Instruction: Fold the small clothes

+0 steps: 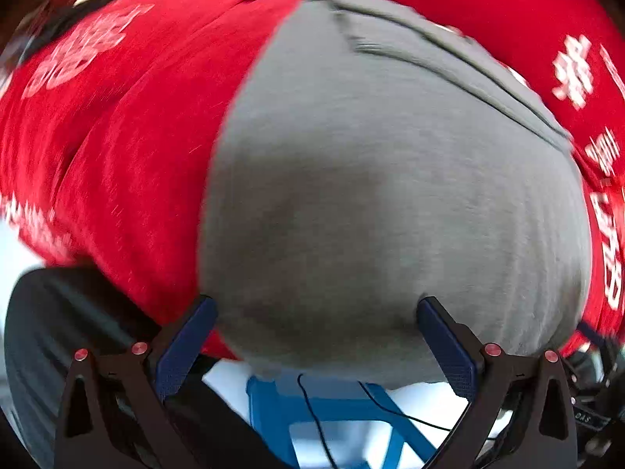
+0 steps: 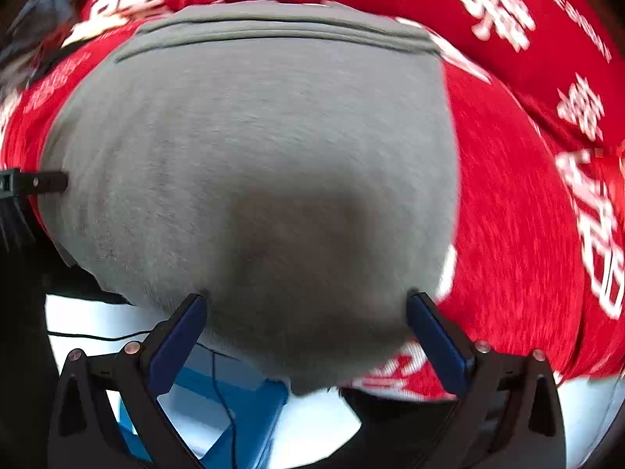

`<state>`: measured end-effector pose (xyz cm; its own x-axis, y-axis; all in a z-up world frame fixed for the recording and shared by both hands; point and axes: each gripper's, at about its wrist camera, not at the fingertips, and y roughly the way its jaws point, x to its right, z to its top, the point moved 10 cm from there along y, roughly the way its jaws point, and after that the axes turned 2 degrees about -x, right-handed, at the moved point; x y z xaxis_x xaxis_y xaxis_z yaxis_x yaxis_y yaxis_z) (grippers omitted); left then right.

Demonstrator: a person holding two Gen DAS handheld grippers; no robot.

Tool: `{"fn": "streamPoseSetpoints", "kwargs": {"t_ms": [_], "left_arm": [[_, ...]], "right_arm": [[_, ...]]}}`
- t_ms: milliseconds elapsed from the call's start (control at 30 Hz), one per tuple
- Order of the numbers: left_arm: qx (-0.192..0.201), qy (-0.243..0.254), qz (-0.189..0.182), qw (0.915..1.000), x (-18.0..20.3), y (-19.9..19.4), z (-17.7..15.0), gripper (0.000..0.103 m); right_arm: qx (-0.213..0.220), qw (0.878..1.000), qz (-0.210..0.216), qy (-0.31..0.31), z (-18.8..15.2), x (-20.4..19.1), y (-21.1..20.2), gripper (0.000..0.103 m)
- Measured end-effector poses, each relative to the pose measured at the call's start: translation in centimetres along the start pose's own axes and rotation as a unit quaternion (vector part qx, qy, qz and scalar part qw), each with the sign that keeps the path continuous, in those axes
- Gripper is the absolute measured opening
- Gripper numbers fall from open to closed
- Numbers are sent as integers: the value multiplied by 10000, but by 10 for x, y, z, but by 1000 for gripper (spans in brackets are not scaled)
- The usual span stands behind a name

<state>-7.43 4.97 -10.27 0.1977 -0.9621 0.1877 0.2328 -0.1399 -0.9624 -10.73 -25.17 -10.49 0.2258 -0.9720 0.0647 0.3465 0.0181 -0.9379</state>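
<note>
A grey garment point(image 1: 390, 195) lies flat on a red cloth with white lettering point(image 1: 129, 164), its seamed hem at the far side. My left gripper point(image 1: 316, 305) is open, its blue fingertips wide apart at the garment's near edge. In the right wrist view the same grey garment point(image 2: 254, 164) fills the middle on the red cloth point(image 2: 515, 215). My right gripper point(image 2: 306, 301) is open too, fingertips spread over the near edge. The other gripper's black tip point(image 2: 35, 183) shows at the garment's left edge. Both views are motion-blurred.
Below the table edge a blue frame point(image 1: 281, 402) with thin black cables and a white floor show. A dark object point(image 1: 58, 332) sits at the lower left of the left view. The blue frame point(image 2: 250, 410) also shows in the right view.
</note>
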Motion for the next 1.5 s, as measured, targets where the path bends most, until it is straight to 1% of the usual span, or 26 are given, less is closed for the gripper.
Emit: {"fn": "streamPoseSetpoints", "kwargs": {"t_ms": [67, 133, 267, 333, 433, 500, 533, 567, 600, 633, 667, 700, 733, 800, 867, 900, 967, 1033, 1100, 1233, 1267, 1367, 1400, 1433, 1467, 1500], "left_arm": [[-86, -203, -82, 9997, -8, 2, -2, 103], [-227, -328, -154, 9991, -11, 8, -6, 103], [-486, -255, -483, 9973, -3, 18, -15, 103], [-527, -292, -571, 9965, -4, 20, -18, 103], [-614, -400, -759, 9944, -6, 23, -20, 103], [-618, -415, -802, 9940, -6, 22, -21, 100], [-595, -390, -813, 9941, -6, 20, -22, 99], [-567, -362, -821, 9943, -6, 18, -25, 93], [-555, -331, -834, 9944, -5, 16, -26, 86], [-551, -276, -851, 9945, -4, 13, -28, 82], [-558, -253, -879, 9942, -2, 11, -29, 72], [-570, -240, -924, 9938, -3, 8, -31, 62], [-594, -240, -970, 9932, -5, 6, -32, 57], [-666, -262, -1060, 9918, -8, 2, -32, 37], [-727, -314, -1177, 9899, -11, -2, -32, 28], [-724, -323, -1218, 9894, -12, -4, -32, 25], [-665, -358, -1252, 9893, -14, -10, -29, 25], [-558, -361, -1331, 9889, -16, -19, -23, 25], [-315, -339, -1388, 9892, -18, -33, -12, 25], [263, -337, -1466, 9883, -15, -60, 30, 25], [385, -355, -1462, 9879, -16, -65, 43, 25], [699, -406, -1457, 9860, -8, -68, 87, 25], [648, -425, -1367, 9876, -8, -62, 95, 25], [520, -457, -1270, 9895, -5, -56, 100, 25], [390, -481, -1273, 9899, -5, -52, 100, 25], [313, -486, -1354, 9891, -8, -53, 96, 29]], "right_arm": [[-152, 9993, 87, 341, -9, 13, 1, 102], [-291, 9955, 417, 797, -21, 28, 2, 102], [-549, 9856, 948, 1286, -35, 38, 9, 102], [-626, 9828, 1156, 1298, -39, 32, 12, 101], [-614, 9837, 1299, 1081, -38, 20, 12, 99], [-632, 9851, 1227, 1024, -40, 17, 14, 97], [-633, 9867, 1113, 1001, -41, 18, 15, 92], [-630, 9875, 1042, 1004, -41, 22, 15, 87], [-615, 9881, 960, 1036, -40, 25, 15, 78], [-594, 9878, 918, 1110, -42, 29, 13, 62], [-570, 9868, 955, 1177, -43, 31, 11, 50], [-568, 9852, 1042, 1233, -45, 32, 10, 32], [-554, 9837, 1137, 1276, -46, 32, 8, 15], [-509, 9795, 1412, 1342, -45, 32, 5, 13], [-466, 9776, 1547, 1346, -44, 31, 2, 12], [-412, 9766, 1639, 1332, -42, 30, -1, 11], [-232, 9737, 1868, 1287, -37, 30, -12, 6], [38, 9681, 2131, 1319, -30, 32, -29, 5], [375, 9624, 2321, 1359, -20, 37, -50, 5], [945, 9583, 2371, 1287, 18, 45, -74, 4], [1085, 9587, 2293, 1287, 28, 48, -77, 2], [1493, 9532, 2237, 1384, 67, 61, -82, 2], [1559, 9529, 2168, 1440, 74, 66, -82, 2], [1517, 9580, 1932, 1479, 85, 73, -76, 2], [1364, 9628, 1743, 1552, 88, 80, -69, 2], [1265, 9624, 1782, 1614, 84, 84, -67, 4]]}}
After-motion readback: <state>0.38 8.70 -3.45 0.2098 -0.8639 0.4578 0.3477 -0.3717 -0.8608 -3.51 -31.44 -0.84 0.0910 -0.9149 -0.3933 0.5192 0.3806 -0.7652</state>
